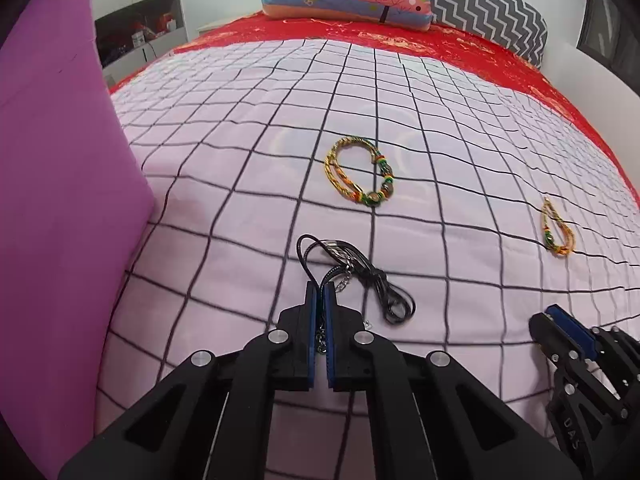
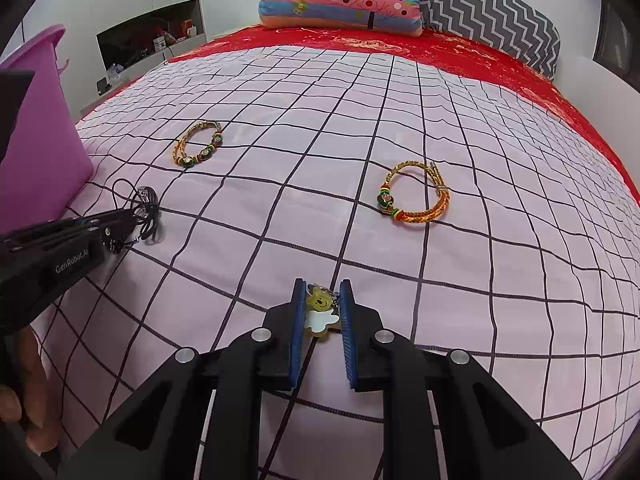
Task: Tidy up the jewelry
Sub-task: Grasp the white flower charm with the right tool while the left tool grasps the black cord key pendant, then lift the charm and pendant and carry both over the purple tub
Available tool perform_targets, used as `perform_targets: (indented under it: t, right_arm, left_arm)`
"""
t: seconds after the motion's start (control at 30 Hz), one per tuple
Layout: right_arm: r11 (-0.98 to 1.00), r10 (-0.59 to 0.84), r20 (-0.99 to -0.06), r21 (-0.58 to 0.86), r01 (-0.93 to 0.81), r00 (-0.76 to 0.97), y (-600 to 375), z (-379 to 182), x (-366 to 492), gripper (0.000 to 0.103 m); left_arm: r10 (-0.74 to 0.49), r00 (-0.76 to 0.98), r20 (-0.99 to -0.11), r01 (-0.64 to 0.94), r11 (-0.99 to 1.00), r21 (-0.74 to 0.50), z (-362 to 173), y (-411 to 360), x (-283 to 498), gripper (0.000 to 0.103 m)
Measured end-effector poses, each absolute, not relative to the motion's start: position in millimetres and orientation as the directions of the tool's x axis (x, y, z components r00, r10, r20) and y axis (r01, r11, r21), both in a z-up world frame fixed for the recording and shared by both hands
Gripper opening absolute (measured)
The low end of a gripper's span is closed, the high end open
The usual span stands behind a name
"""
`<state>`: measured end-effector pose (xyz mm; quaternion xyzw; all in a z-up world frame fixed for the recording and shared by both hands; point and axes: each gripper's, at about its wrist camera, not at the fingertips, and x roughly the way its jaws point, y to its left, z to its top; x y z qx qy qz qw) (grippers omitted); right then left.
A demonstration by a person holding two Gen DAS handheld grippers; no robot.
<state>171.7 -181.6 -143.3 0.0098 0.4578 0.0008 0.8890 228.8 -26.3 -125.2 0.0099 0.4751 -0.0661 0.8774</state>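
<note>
- The left gripper [image 1: 320,286] is clamped on the black cord necklace [image 1: 360,276]: its pads are nearly together, with a chain link showing between them and the rest of the cord trailing toward 1 o'clock onto the bed [image 1: 240,184].
- The purple bin [image 1: 60,200] stands at 9 to 10 o'clock from that gripper, close beside it; I judge it the drop place, so the coming move is a lift and a swing left.
- The right gripper [image 2: 322,292] has its jaws apart around the bear charm [image 2: 320,312], whose long axis runs along the fingers; the pads look just clear of it.
- Near bracelet [image 2: 414,194] lies at 1 o'clock from the right gripper, far bracelet [image 2: 199,144] at 11 o'clock, nearer the left arm.
- Both grippers are held low, fingers pointing toward the pillows [image 2: 340,0].
</note>
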Motion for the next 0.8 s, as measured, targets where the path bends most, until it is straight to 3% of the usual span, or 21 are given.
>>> perform_targets:
  t: [0.37,0.8]
  right_arm:
    - [0.986,0.111,-0.814,0.162,0.039,0.57,-198,-132,129,0.016]
    - [0.976,0.17,-0.791,0.216,0.009,0.588,-185,-86,55,0.016]
  left_arm:
    - [-0.171,0.453,-0.875,0.143,0.983,-0.118,-117,-22,167,0.004]
    - [-0.212,0.47,-0.857,0.203,0.971,-0.129,-69,-14,82,0.004]
